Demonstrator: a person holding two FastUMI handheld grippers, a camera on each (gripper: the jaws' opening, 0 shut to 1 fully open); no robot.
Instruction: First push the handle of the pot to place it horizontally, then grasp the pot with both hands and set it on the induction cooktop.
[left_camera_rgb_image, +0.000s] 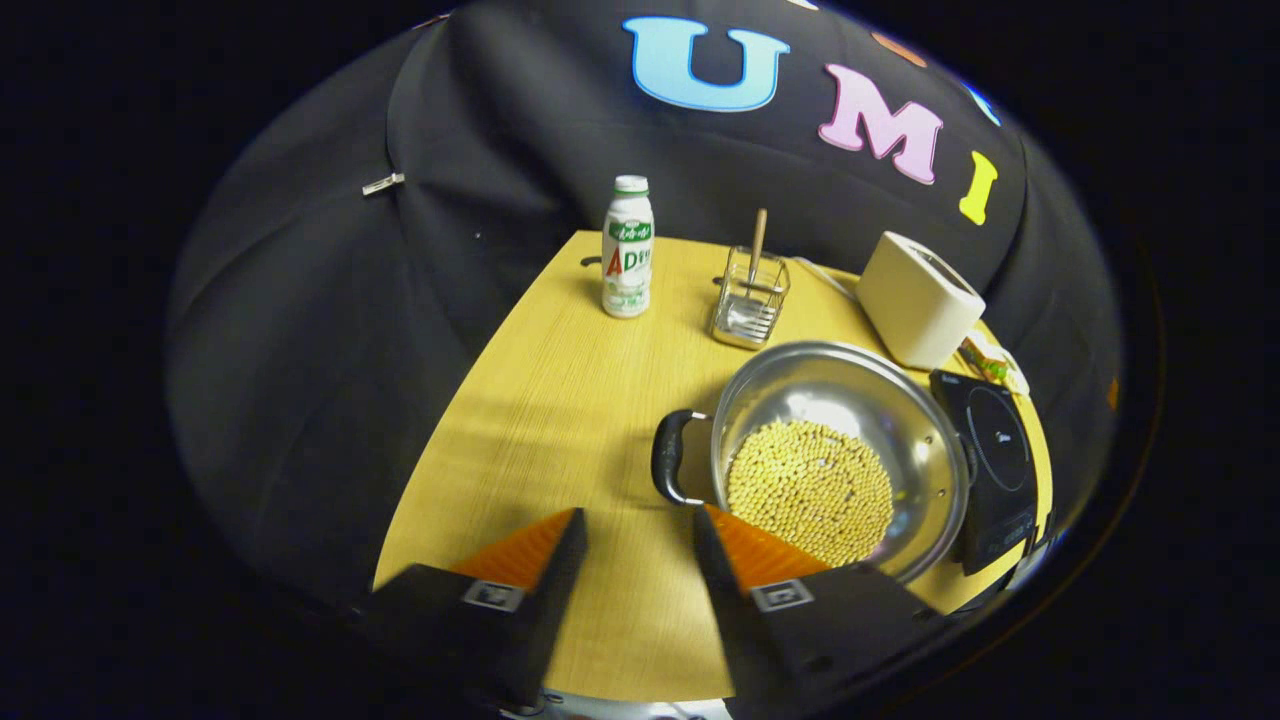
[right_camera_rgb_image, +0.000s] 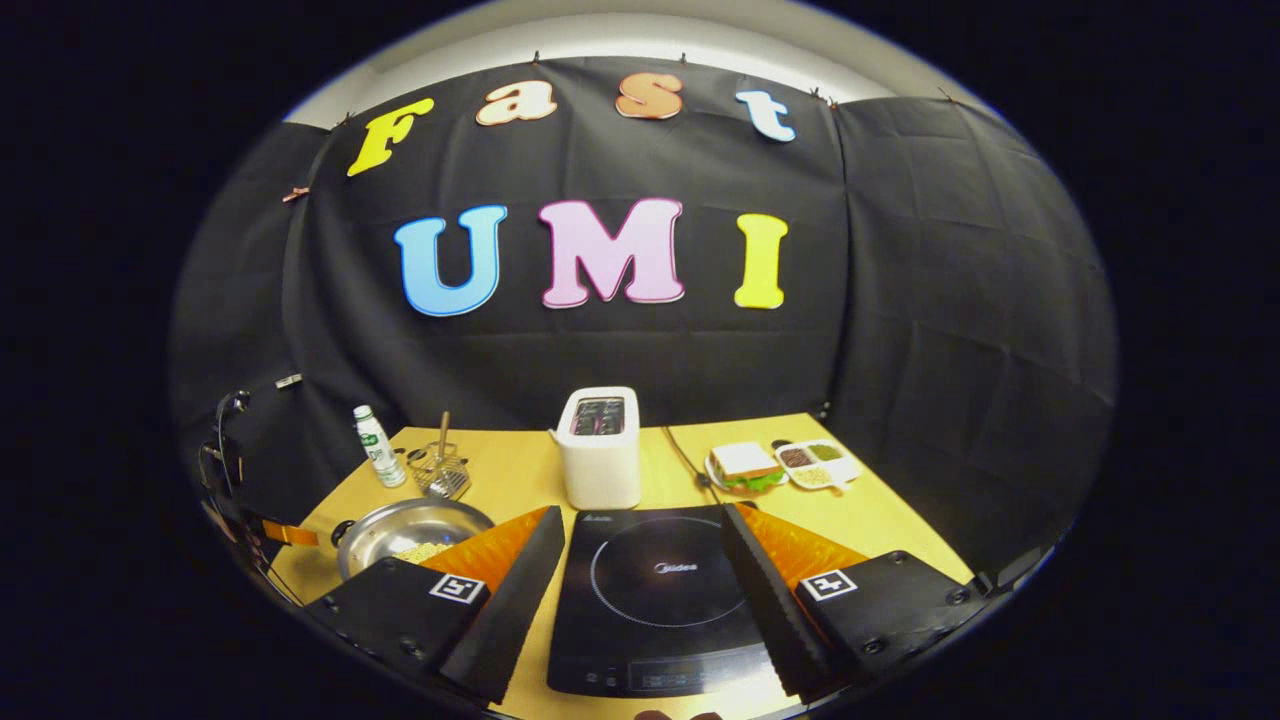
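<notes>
The left gripper (left_camera_rgb_image: 635, 540), fingers apart and empty at the frame's bottom, lines up near the handle (left_camera_rgb_image: 668, 457) of the pot (left_camera_rgb_image: 838, 455) at centre-right, presumably to push it, while the right gripper (right_camera_rgb_image: 645, 560) waits open over the cooktop (right_camera_rgb_image: 655, 600).

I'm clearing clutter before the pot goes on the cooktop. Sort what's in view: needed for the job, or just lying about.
Needed: pot of beans, its handle, induction cooktop, left gripper, right gripper.

Lying about: bottle, wire holder, toaster, sandwich, small tray.
</notes>
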